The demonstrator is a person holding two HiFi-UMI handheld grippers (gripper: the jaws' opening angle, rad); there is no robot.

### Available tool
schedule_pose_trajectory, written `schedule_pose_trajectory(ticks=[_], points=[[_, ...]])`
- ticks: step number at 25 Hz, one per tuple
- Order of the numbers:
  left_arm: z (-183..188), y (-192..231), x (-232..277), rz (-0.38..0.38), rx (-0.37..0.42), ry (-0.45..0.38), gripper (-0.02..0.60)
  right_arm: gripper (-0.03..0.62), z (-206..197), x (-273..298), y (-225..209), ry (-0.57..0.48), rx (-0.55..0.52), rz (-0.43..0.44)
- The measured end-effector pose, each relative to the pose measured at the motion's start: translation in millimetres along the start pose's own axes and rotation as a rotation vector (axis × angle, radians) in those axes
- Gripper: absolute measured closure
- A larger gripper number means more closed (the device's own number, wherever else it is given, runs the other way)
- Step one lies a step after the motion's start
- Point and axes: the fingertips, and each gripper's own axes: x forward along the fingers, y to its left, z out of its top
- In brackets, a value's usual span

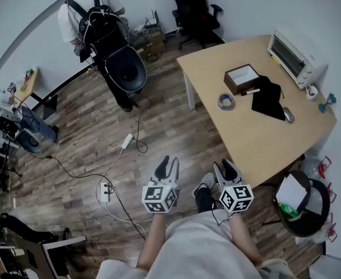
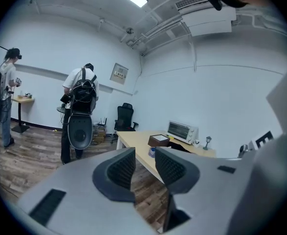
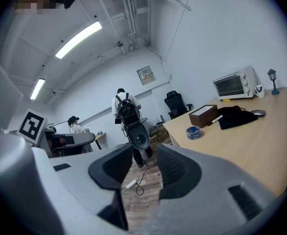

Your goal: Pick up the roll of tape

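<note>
Left gripper point(image 1: 166, 167) and right gripper point(image 1: 228, 170), jaws apart and empty, hang near; far off, the roll of tape point(image 1: 226, 101) looks light and stiff, best pinched across its wall.

On the table point(image 1: 257, 144), one roll of tape point(image 1: 226, 101), one box point(image 1: 241, 78), one marker point(image 1: 251, 91), one black cloth point(image 1: 269, 100), one mouse point(image 1: 288, 115), one toaster oven point(image 1: 295, 57), one mug point(image 1: 312, 91) and one small lamp point(image 1: 327, 102) are counted.

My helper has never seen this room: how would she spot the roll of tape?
Find the light wooden table with the white toaster oven. The roll of tape lies flat beside the brown box. It is the only blue ring there.
</note>
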Motion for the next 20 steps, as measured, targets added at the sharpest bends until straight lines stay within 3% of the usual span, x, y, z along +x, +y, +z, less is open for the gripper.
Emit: schedule_pose_trajectory(ticks=[20], points=[[38.6,-13.6,181.5,-0.120,0.050,0.067,0.469,0.431,70.5,108.8,-118.8,-0.025,0.077,-0.102]])
